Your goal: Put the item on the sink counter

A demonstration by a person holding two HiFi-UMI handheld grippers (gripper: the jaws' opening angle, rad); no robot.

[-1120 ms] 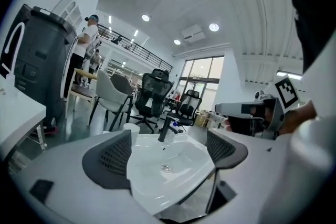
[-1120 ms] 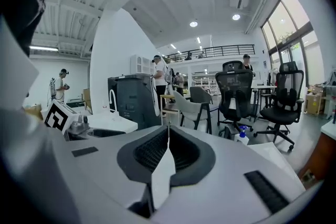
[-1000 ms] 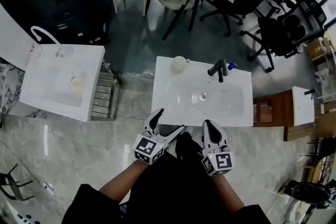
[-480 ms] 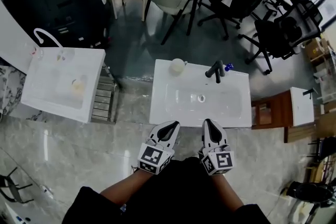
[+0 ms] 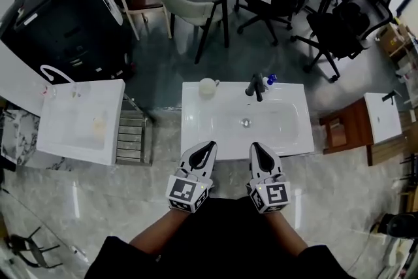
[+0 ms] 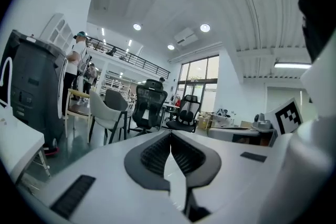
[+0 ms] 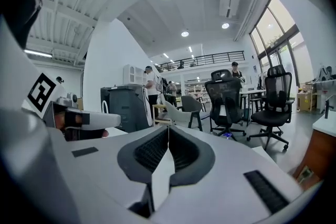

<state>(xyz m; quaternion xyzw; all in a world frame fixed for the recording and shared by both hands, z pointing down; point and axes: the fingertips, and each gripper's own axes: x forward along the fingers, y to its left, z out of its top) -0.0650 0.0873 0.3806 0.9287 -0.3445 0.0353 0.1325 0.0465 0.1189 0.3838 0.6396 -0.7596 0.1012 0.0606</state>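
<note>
Both clenched and empty, the left claw (image 5: 206, 148) and right claw (image 5: 257, 148) hover at the near edge of the sink desk (image 5: 196, 131), whose far left corner bears a white cup (image 5: 208, 87), probably the item: light, rigid, breakable, best gripped across its rim.

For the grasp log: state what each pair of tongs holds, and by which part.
Nothing is held: the left tongs and the right tongs are both shut, with nothing between the jaws.
</note>
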